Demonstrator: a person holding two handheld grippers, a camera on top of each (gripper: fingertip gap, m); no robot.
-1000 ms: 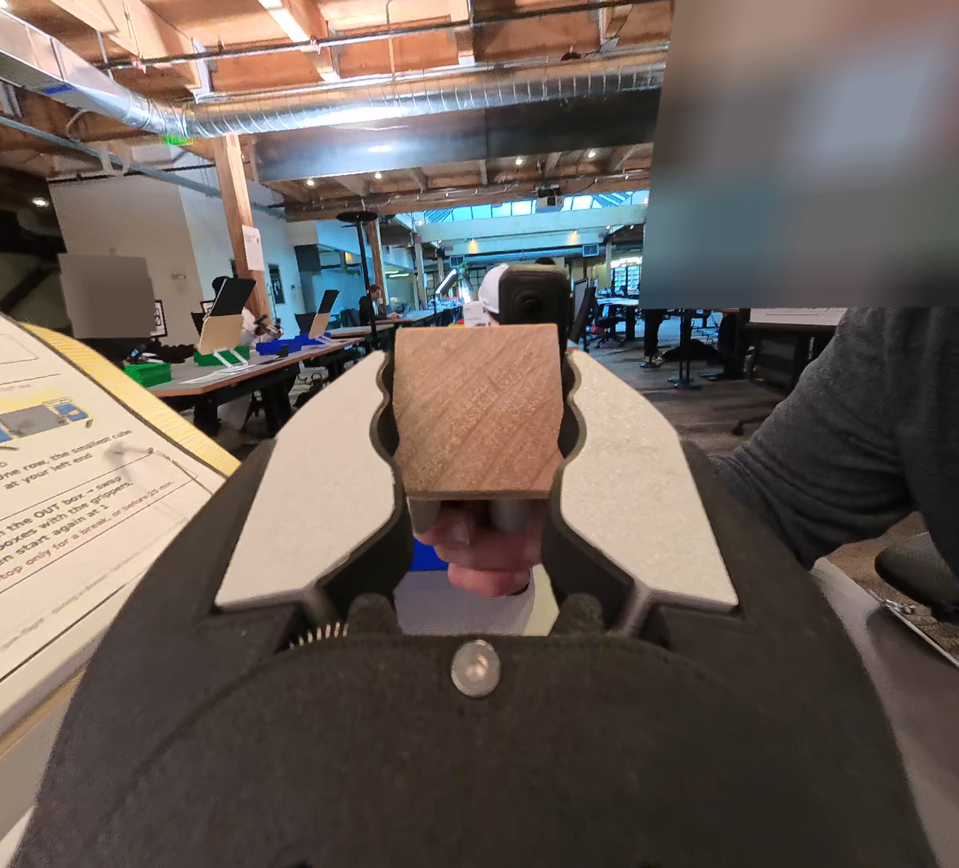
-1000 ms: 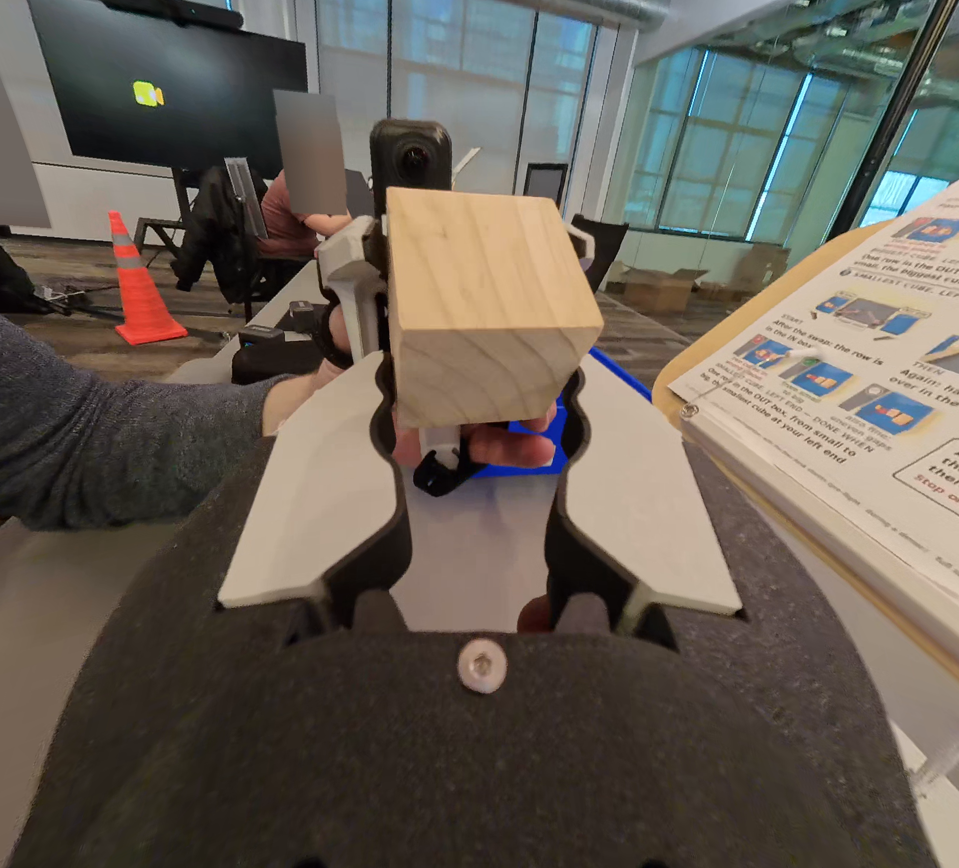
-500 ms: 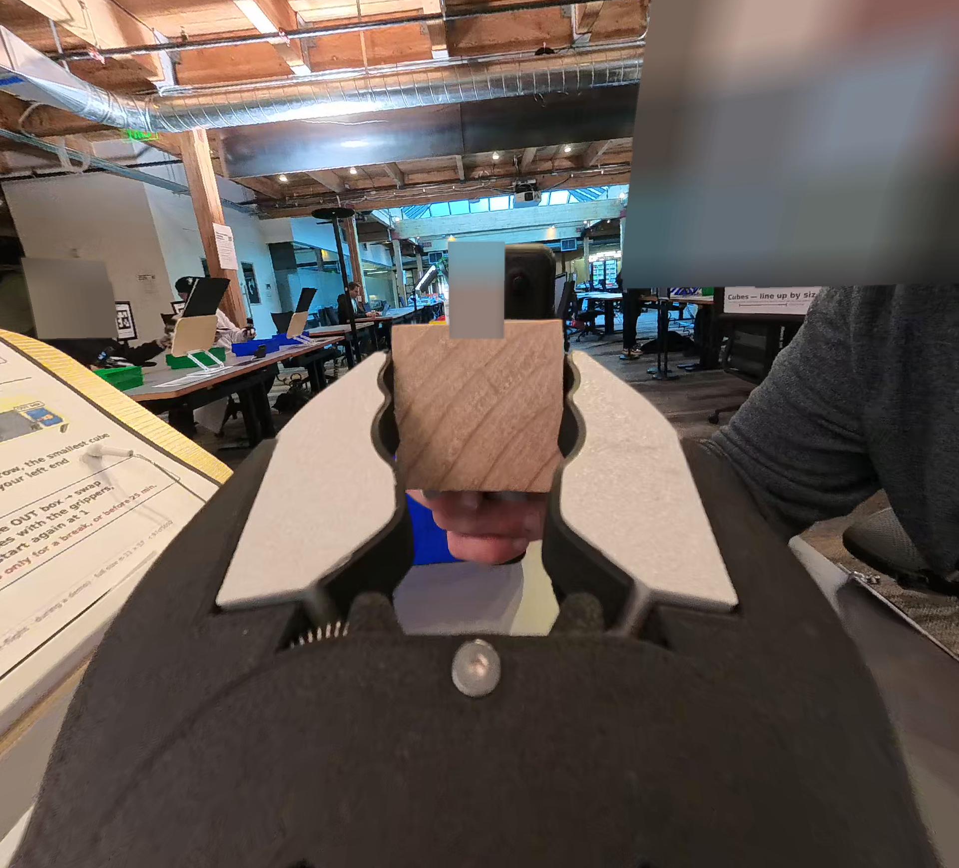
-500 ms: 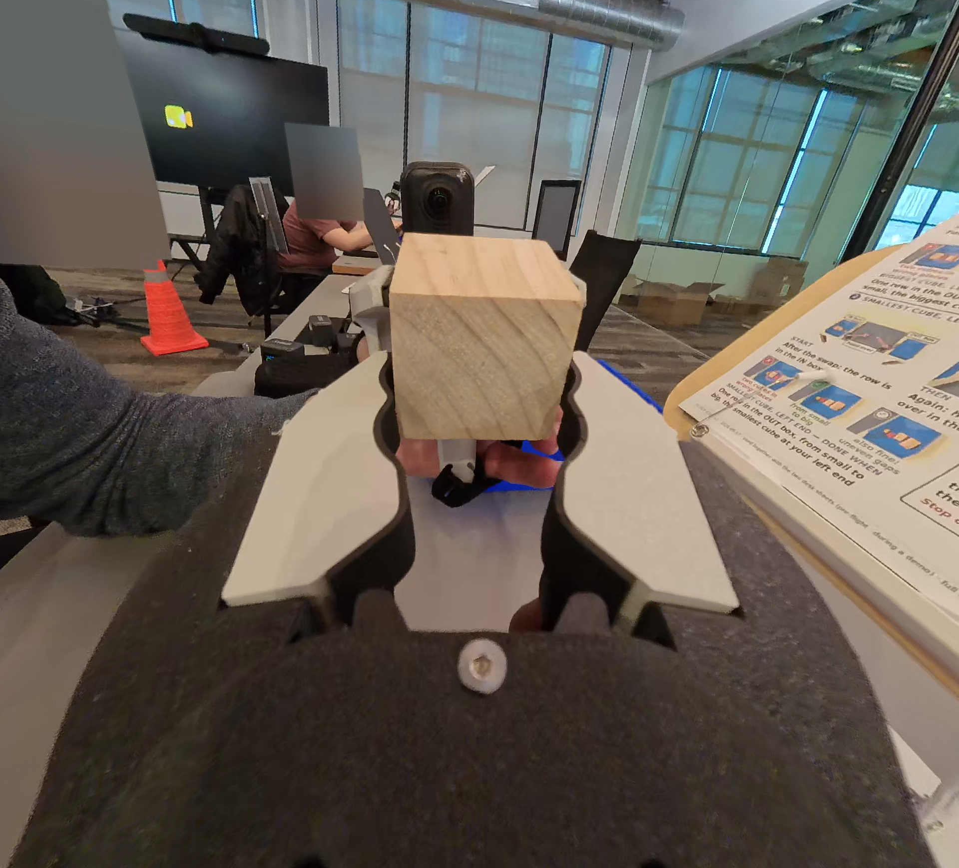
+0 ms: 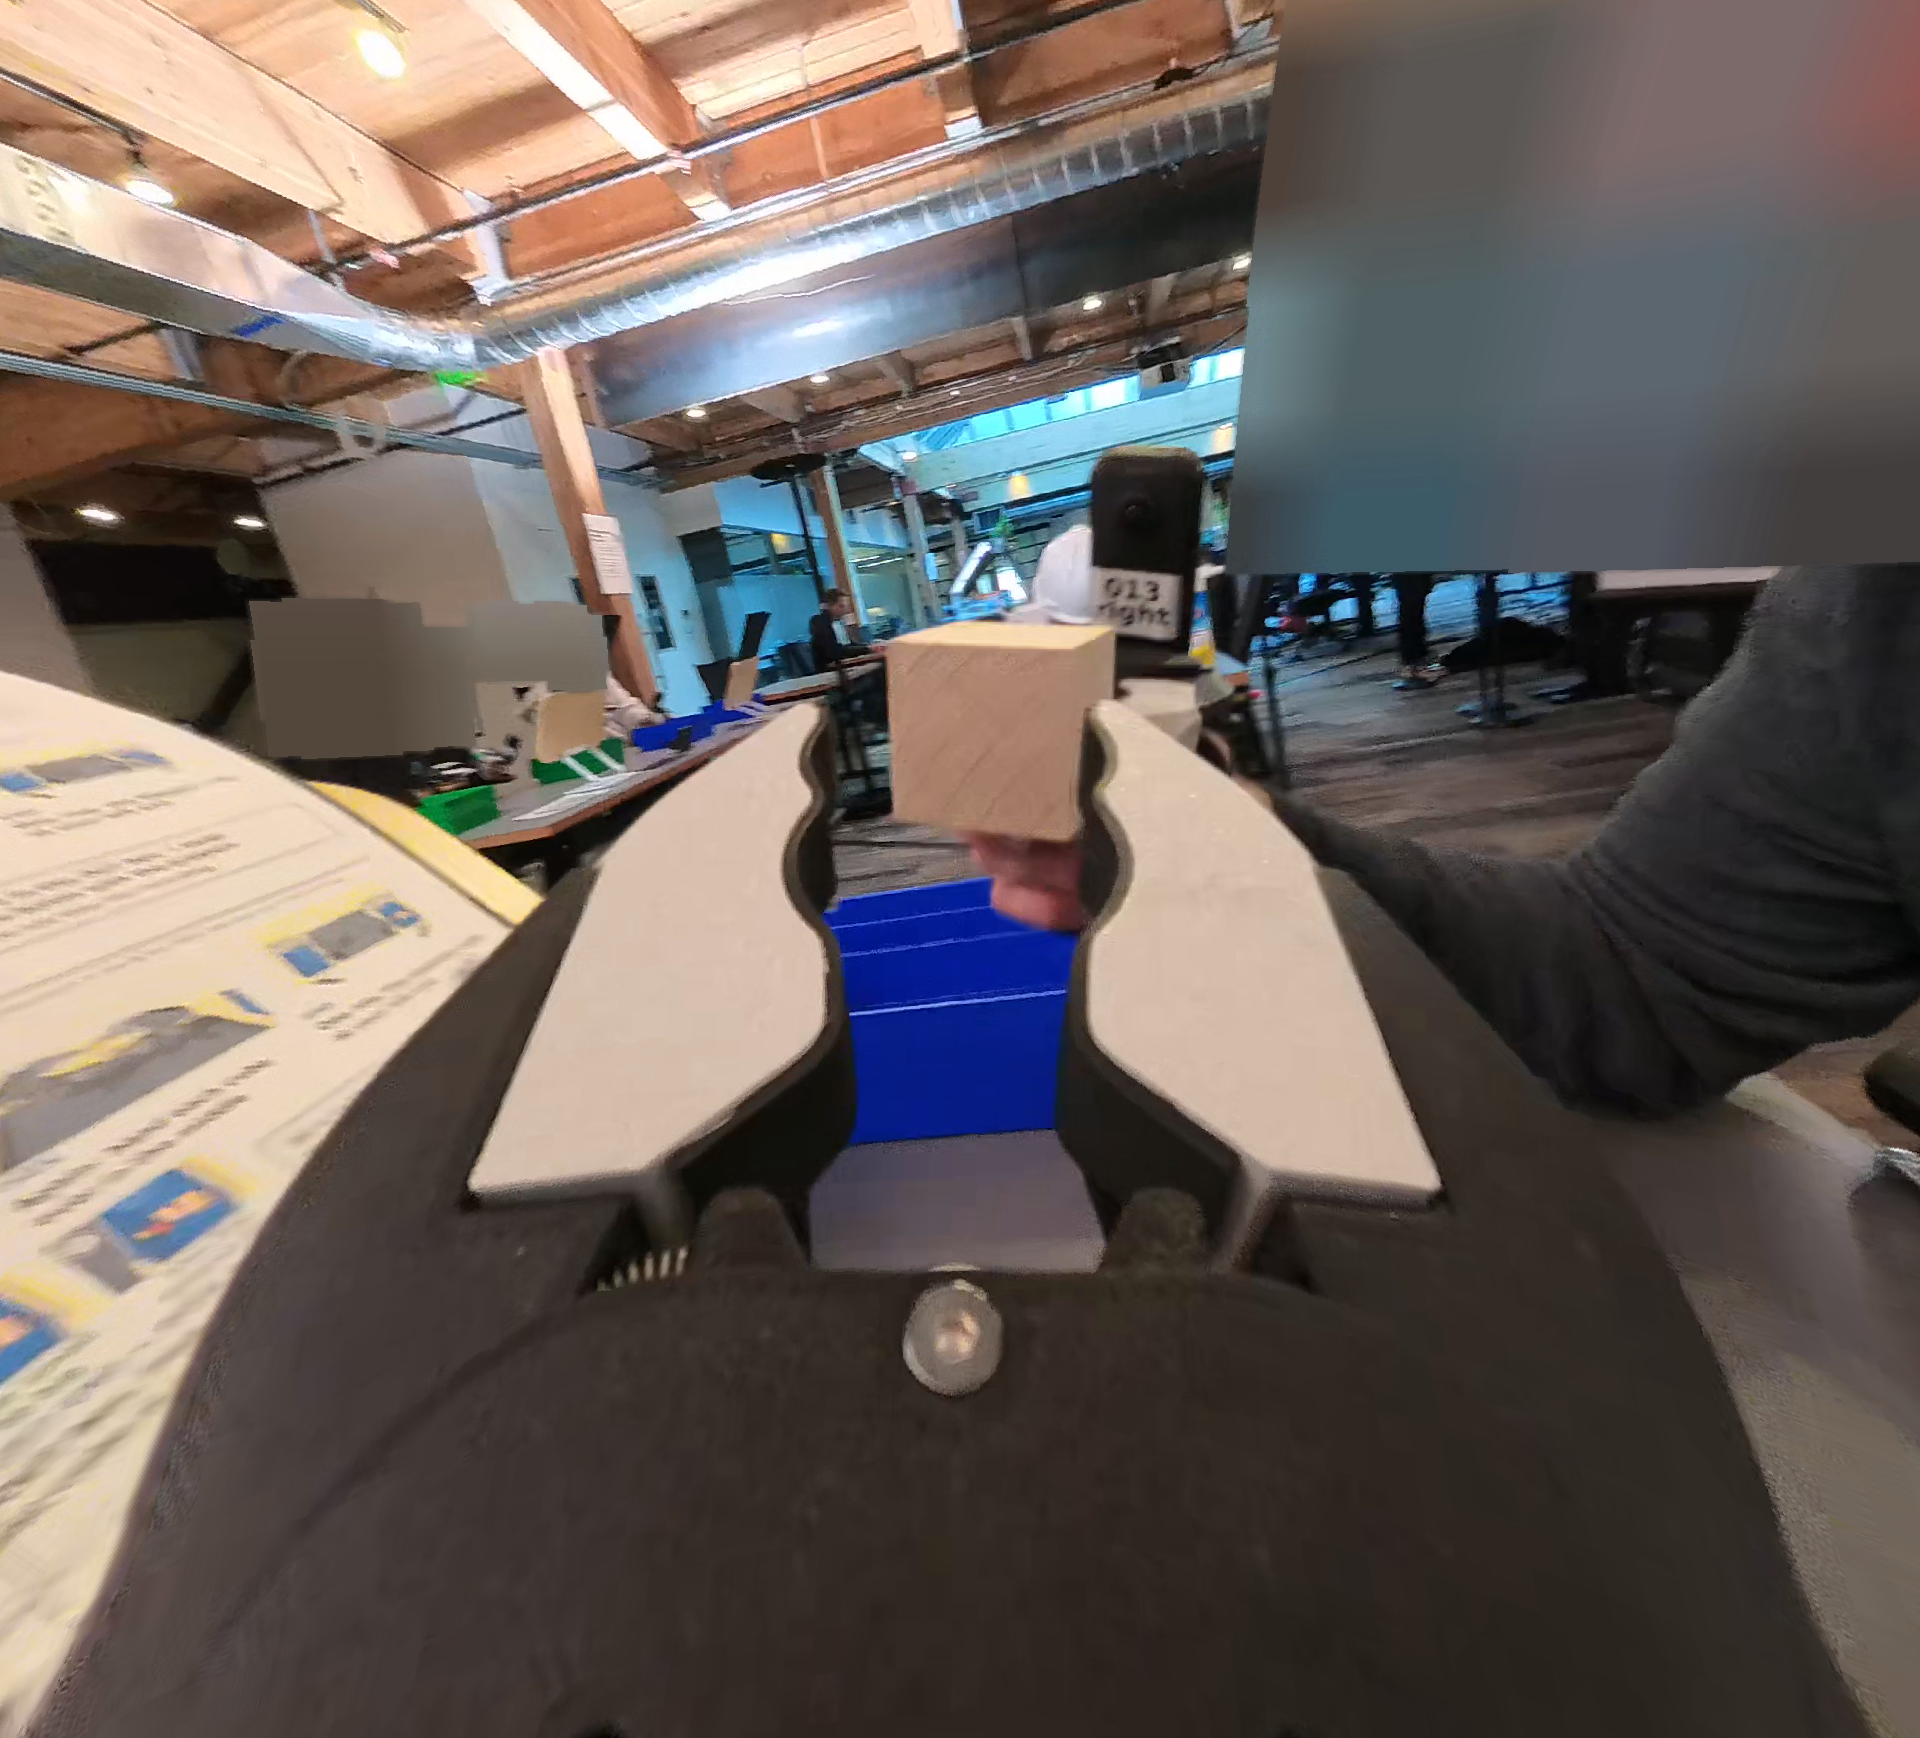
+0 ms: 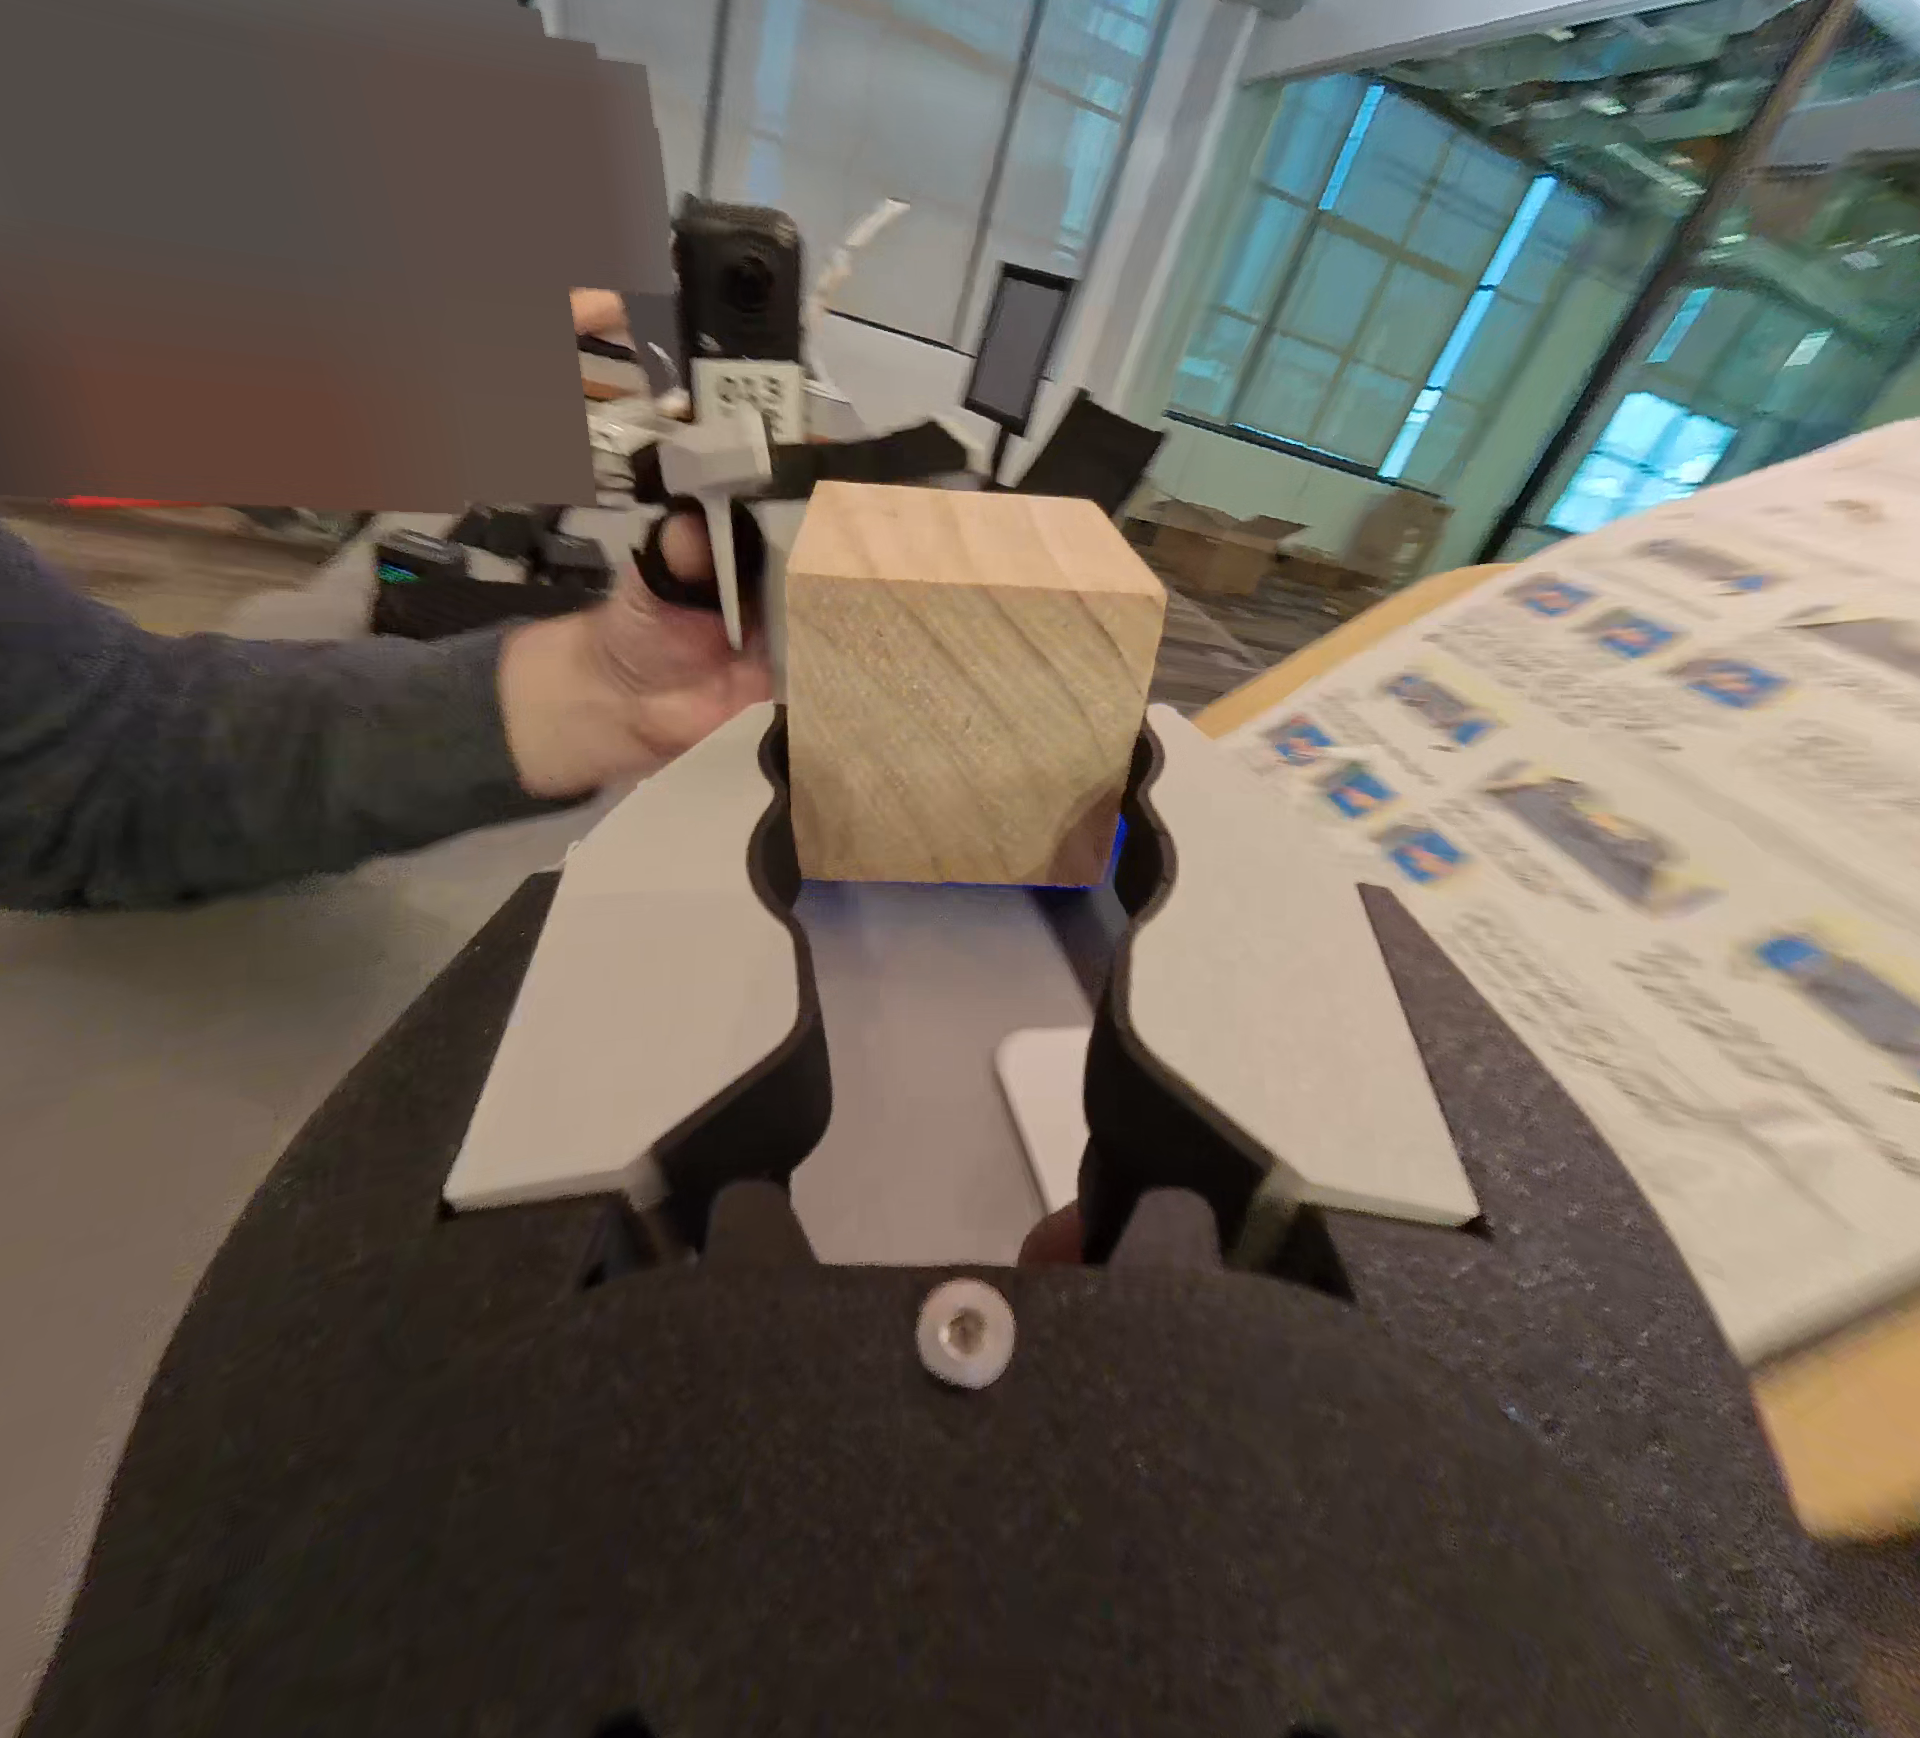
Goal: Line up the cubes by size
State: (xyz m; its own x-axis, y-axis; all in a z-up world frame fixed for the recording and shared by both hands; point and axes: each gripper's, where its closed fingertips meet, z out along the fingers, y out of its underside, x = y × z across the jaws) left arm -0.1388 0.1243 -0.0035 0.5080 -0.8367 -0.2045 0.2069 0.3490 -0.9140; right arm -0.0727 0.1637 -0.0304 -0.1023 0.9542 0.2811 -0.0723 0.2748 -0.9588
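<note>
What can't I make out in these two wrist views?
- Left wrist view: inside of the blue box, hidden by its own wall and the left gripper's fingers.
- Right wrist view: the box, almost wholly behind the wooden cube.
- Both views: the other cubes, none in frame.
- Instruction sheet: blurred, cut by the edge.

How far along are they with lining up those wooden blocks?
Done: nothing that can be confirmed, since neither view shows a finished row.

In hand: one pale wooden cube is up in the air, clamped between the pads of the right gripper. The left gripper faces it but does not grip it, with a gap beside the cube.

Left: setting this cube down in order, probably in the blue box below.
</note>
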